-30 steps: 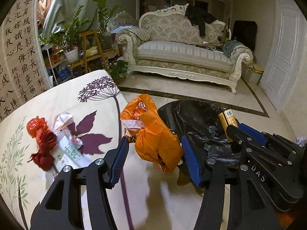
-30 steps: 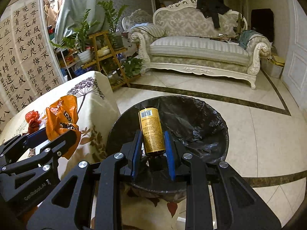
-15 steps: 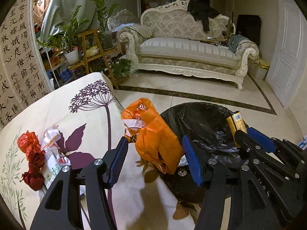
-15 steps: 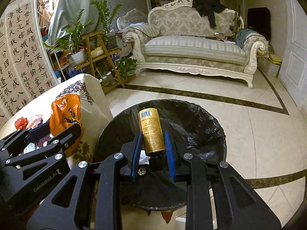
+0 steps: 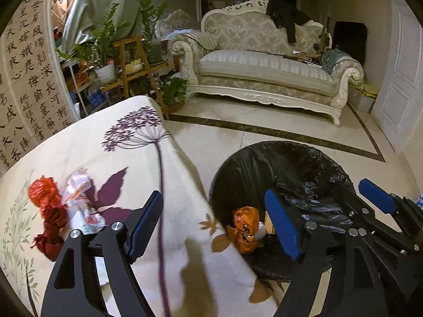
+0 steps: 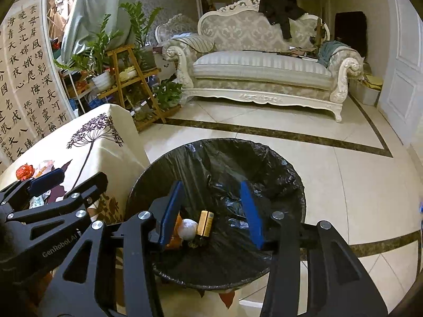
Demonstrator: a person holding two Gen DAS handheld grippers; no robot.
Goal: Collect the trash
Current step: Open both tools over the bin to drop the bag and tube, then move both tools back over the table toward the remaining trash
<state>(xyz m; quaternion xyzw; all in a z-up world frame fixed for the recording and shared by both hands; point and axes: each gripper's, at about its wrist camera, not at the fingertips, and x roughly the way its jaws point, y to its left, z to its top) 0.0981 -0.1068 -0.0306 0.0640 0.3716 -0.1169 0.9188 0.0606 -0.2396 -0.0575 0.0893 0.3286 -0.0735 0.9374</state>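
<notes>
Having released their loads, my left gripper (image 5: 215,224) and right gripper (image 6: 211,212) gape empty; bin (image 6: 277,163) now holds orange bag (image 5: 244,228), can (image 6: 205,223).

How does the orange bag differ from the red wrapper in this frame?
Place: the orange bag lies inside the black-lined bin; the red wrapper lies on the tablecloth.
Colour: the bag is orange, the wrapper red, darker at its near end.
Neighbours: the bag sits by a yellow can; the wrapper lies beside a white packet.
Both are crumpled, and neither is gripped.
</notes>
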